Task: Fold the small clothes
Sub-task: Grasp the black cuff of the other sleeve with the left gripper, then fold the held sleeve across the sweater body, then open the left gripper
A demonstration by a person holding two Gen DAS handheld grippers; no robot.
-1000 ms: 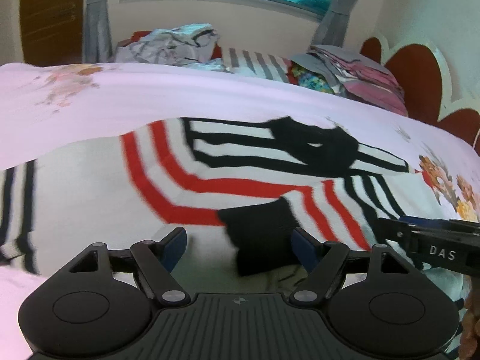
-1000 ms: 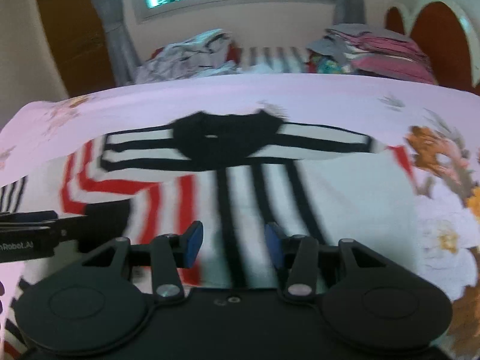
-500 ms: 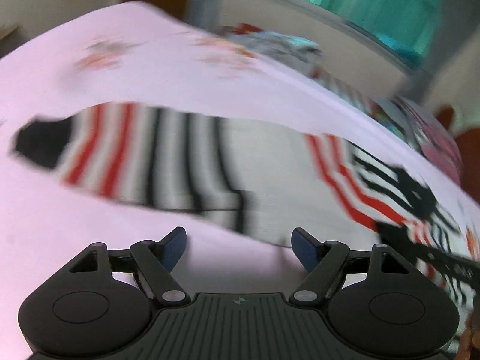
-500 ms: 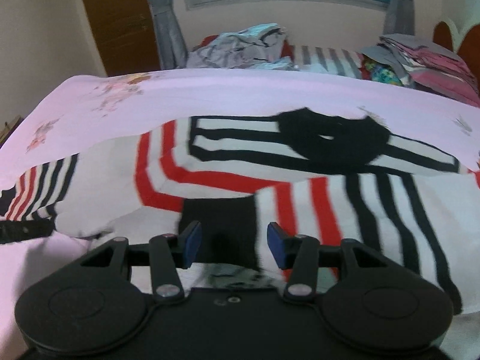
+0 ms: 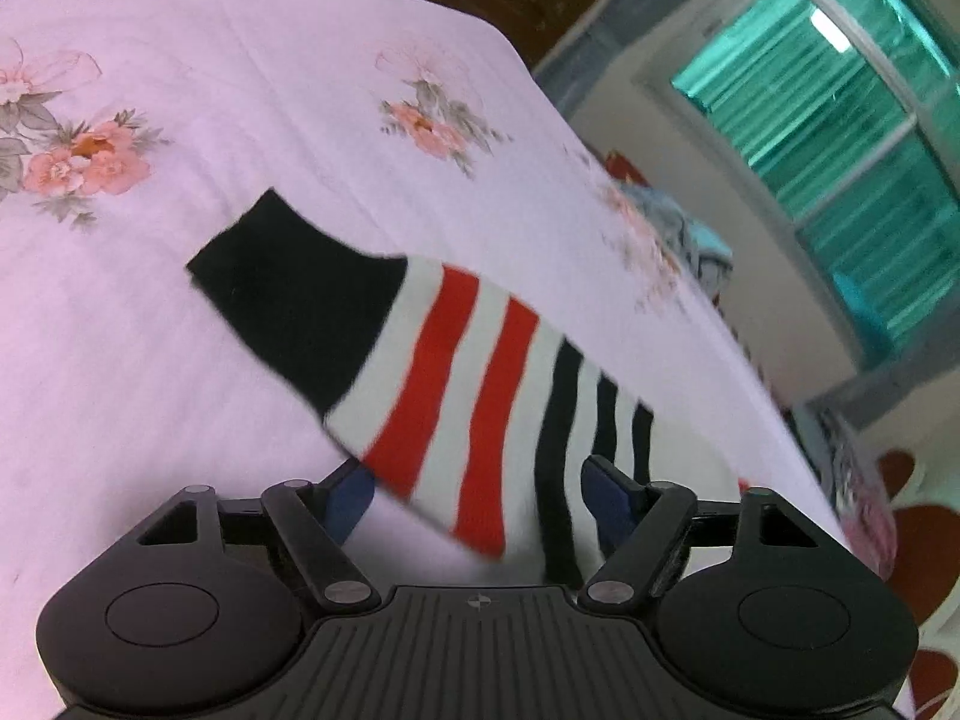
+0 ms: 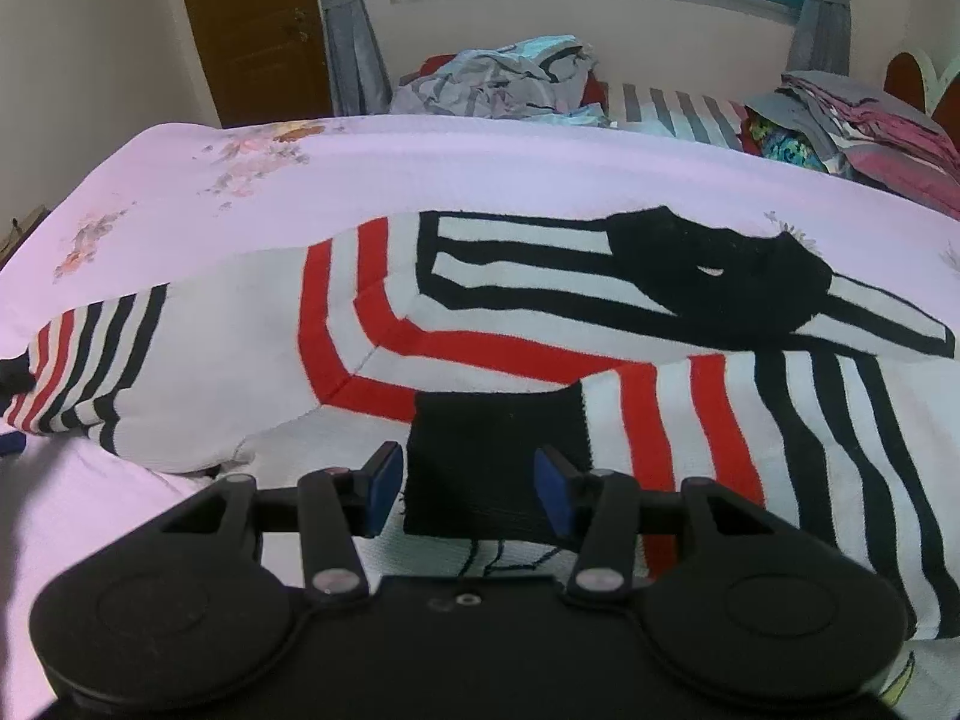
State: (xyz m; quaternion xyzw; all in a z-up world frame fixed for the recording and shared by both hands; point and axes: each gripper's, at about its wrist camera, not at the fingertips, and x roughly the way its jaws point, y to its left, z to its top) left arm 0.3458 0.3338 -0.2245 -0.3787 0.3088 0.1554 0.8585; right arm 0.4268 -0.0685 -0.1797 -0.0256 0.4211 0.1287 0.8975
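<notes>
Striped sweater (image 6: pixel 540 324) lay flat on the pink floral bed (image 6: pixel 420 168). One sleeve (image 5: pixel 420 354) stretched ahead of the left tool (image 5: pixel 477 495), whose jaws had just been closing, sleeve between them, pads not pressing. Right tool (image 6: pixel 468 486) spread, straddling the folded-in black cuff (image 6: pixel 486 456) without contact.

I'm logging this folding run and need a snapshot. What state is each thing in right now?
Striped sweater: spread flat on the bed, one sleeve already folded across the body.
Folded sleeve's black cuff: lying on the body, between the right gripper's open pads.
Other sleeve: stretched out flat on the pink sheet.
Left gripper: open over that sleeve, jaws just been closing.
Clothes pile: crumpled, unfolded.
</notes>
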